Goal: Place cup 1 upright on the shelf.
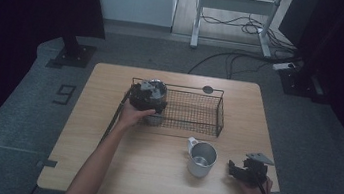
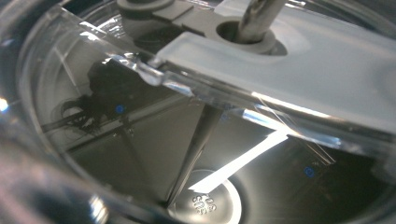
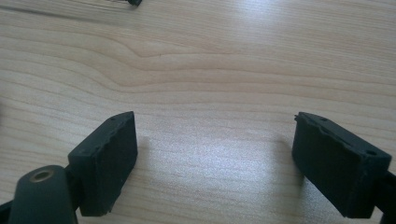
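The left gripper (image 1: pixel 151 105) is at the left end of the wire basket (image 1: pixel 208 113), and it seems to carry a round steel pot (image 1: pixel 155 88) with a clear lid (image 2: pixel 299 79); the pot is above that left end, just at the rim or slightly inside. The left gripper view looks very close through the lid into the shiny inside, so its jaws are hidden and I cannot tell if they pinch the pot or are spread. I judge that the step is to set the pot down in the basket. To do it well, keep the pot level, lower it slowly until the bottom rests flat on the mesh, and release only then, so it does not tip on the wire rim. The right gripper (image 1: pixel 242 172) rests on the table (image 1: pixel 100 168) with jaws spread wide and nothing between them, near the steel mug (image 1: pixel 201 159), which stands upright and apart from the basket.
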A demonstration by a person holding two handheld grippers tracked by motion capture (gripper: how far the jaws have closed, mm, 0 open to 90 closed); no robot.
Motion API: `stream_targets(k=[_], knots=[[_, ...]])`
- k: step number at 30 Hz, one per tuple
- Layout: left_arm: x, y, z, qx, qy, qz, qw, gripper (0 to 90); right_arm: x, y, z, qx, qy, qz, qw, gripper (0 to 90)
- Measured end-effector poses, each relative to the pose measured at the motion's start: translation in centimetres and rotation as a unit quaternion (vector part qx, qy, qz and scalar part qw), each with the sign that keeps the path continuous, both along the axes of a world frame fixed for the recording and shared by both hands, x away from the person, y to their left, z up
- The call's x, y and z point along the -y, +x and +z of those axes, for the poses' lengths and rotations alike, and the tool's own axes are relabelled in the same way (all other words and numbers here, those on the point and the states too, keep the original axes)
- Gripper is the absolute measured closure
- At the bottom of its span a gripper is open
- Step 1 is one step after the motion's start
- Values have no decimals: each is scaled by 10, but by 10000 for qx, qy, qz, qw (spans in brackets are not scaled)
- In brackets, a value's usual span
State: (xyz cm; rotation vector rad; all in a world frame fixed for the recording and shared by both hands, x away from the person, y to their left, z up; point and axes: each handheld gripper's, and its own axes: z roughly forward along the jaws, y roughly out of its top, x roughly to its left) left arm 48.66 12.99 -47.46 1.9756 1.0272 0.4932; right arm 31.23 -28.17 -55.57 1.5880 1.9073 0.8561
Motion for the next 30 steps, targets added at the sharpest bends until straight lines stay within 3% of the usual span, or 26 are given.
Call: stream_targets(k=[1, 3, 6, 30], knots=[[-1, 0, 0, -32, -107, 9, 9999, 25, 0, 0, 0, 0, 0, -1, 10000, 140], [-2, 0, 1, -37, -111, 0, 9999, 11, 0, 0, 0, 0, 1, 0, 10000, 140], [-3, -3, 5, 80, -184, 34, 9998, 0, 0, 0, 0, 0, 2, 1, 10000, 140], [-18, -26, 25, 407, -211, -35, 9989, 0, 0, 2, 0, -7, 4, 1, 10000, 140]])
